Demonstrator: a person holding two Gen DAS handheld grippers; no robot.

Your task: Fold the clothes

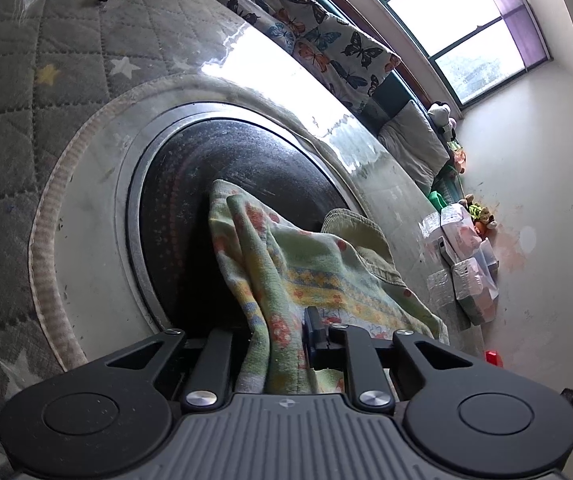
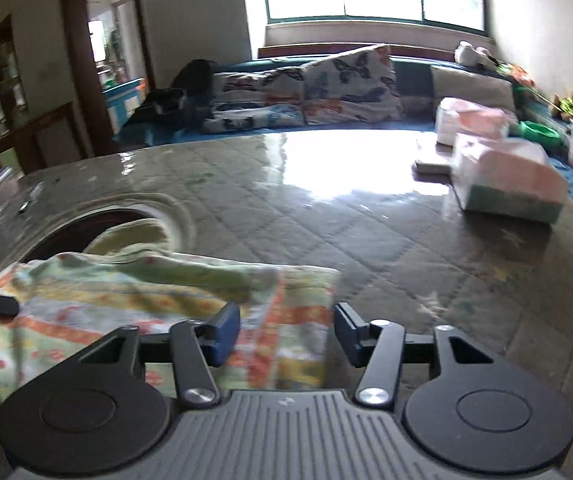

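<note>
The patterned garment (image 1: 286,272), a pastel knit with flower and stripe bands, is draped over the quilted table cover (image 1: 46,92) and partly across the dark circular recess (image 1: 214,184) set in the tabletop. A bunched fold of it is gripped by the left gripper (image 1: 278,344); the jaws are drawn nearly together on the cloth.

In the right wrist view, the right gripper (image 2: 286,334) is held wide open, with the garment's corner lying between and beneath the blue pads (image 2: 226,332). No cloth is pinched there yet.

Risks from here, as judged:

- If the right jaws are closed too near the edge, only a thin hem may be caught and slippage may result.
- If several layers are taken in at once, a crooked fold is to be expected.
- The part lying over the recess may sag into it and snag on the metal rim (image 1: 134,208) when the cloth is lifted.
- The tissue packs (image 2: 502,176) stand well apart and are unlikely to be disturbed.
</note>
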